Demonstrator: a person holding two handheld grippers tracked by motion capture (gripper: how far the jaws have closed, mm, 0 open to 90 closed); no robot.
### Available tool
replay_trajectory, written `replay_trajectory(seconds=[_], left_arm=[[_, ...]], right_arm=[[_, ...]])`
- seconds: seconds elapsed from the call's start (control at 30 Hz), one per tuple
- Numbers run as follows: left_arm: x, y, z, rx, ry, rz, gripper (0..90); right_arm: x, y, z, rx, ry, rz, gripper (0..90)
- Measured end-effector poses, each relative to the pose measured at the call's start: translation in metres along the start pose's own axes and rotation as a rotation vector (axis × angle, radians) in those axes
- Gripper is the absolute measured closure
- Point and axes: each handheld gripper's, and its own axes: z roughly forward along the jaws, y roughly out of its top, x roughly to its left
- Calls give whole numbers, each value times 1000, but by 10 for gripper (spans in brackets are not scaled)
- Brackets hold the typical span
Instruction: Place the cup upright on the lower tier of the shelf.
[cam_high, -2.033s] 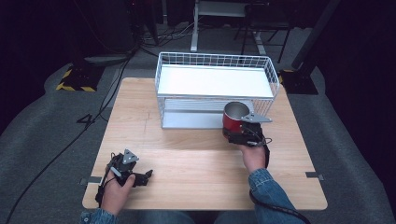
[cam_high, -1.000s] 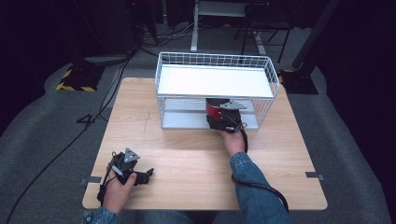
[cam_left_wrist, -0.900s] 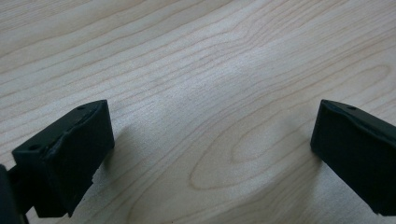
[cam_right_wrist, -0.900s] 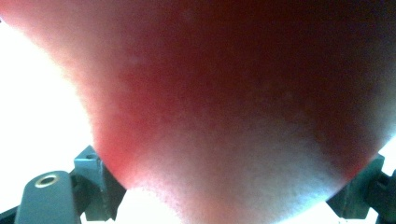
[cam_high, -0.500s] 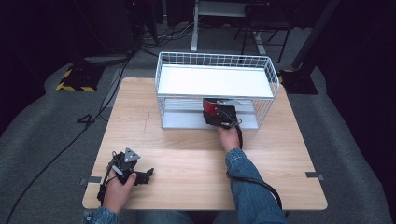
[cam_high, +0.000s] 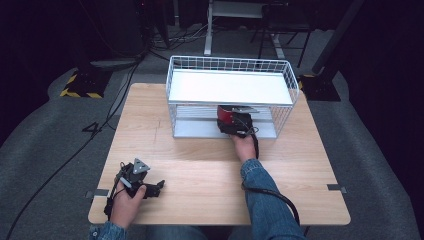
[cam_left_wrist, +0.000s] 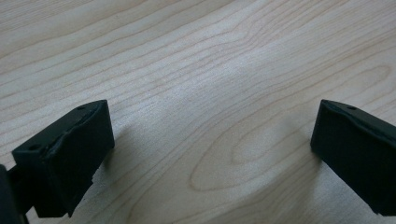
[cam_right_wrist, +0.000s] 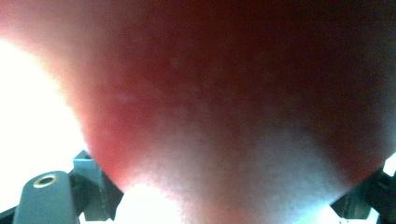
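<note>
Red cup (cam_high: 226, 116) — held inside wire basket's (cam_high: 287, 85) lower shelf.

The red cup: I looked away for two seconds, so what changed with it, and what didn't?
The right gripper, shut on the red cup, carried it from the table in front of the white wire rack's right end leftward and into the rack's lower level, under the top shelf. The left gripper, jaws open, stayed resting at the table's near-left corner.

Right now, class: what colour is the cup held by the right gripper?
Red cup, clearest in the high view.
</note>
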Motion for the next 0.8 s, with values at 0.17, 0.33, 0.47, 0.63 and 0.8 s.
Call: replay_trajectory(seconds=[0.17, 0.33, 0.47, 0.63, 0.8], left_arm=[[0, 0, 0, 1, 0, 0, 0], [0, 0, 0, 1, 1, 6, 0], [0, 1, 0, 1, 1, 5, 0], [1, 1, 1, -2, -3, 7, 0], [1, 1, 2, -3, -10, 9, 0]], right_arm=[[-1, 0, 0, -4, 4, -11, 158], [-3, 0, -1, -1, 18, -23, 134], [-4, -1, -3, 20, 5, -12, 8], [-7, -1, -13, 20, 25, 0, 3], [-7, -2, -30, 3, 33, -7, 0]])
